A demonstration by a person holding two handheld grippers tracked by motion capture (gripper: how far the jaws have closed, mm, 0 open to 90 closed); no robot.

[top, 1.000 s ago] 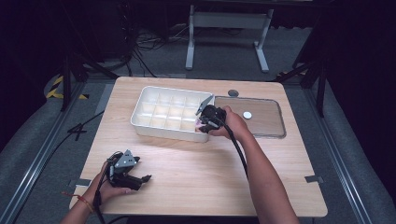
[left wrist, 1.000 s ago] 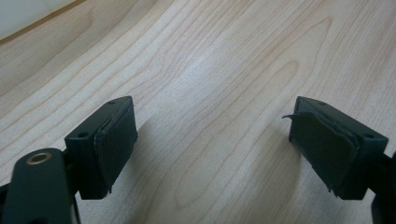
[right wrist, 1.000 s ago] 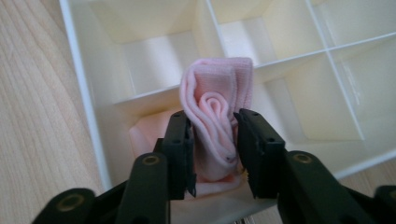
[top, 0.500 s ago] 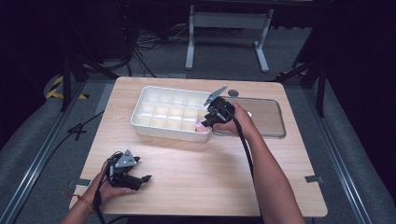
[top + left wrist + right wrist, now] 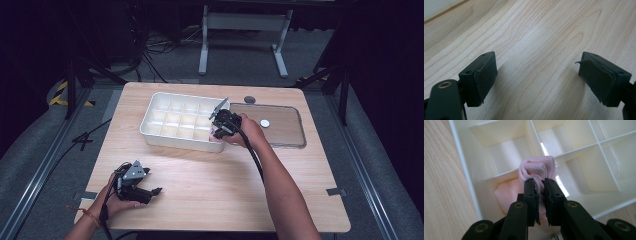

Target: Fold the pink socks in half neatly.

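Right gripper (image 5: pixel 539 195) (newly closed) on pink cloth (image 5: pixel 537 168)

Wooden table (image 5: pixel 215 185) carries a white compartment tray (image 5: pixel 172 140) and clear lid (image 5: pixel 285 131).

No text, label, brand, number or sign can be read anywhere in these pictures. The white compartment tray (image 5: pixel 165 131), the pink cloth (image 5: pixel 537 168) and the wooden worktop (image 5: pixel 210 185) all carry plain, unmarked surfaces.
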